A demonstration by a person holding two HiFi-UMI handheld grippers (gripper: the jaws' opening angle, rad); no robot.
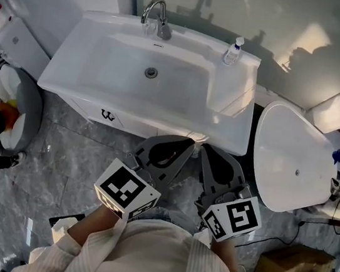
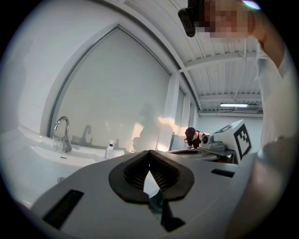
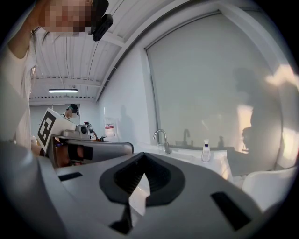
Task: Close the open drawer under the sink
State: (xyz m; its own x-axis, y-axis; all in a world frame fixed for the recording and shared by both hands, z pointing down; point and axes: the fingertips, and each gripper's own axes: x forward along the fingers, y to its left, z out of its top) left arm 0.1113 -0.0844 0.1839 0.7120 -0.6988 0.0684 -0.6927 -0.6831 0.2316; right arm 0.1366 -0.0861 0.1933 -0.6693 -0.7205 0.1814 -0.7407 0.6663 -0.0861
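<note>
Drawer front (image 1: pixel 128 121), white with a small dark mark, lies under the near rim of the sink (image 1: pixel 102 84); only the head view shows it, and from that steep angle it cannot be told whether it stands out from the cabinet.

Nearest, that view shows both sleeves and the two marker cubes. The left tool (image 1: pixel 184 144) and right tool (image 1: pixel 209 149) lie side by side and reach toward the sink's near rim; contact with the drawer cannot be confirmed.

The left gripper view shows the left tool (image 2: pixel 149 151) with its jaw tips together and nothing between them. The right gripper view shows the same for the right tool (image 3: pixel 142 154).

Both gripper views look over the sink to the tap (image 2: pixel 62 133) and a small bottle (image 3: pixel 206 150) at the back rim.
</note>
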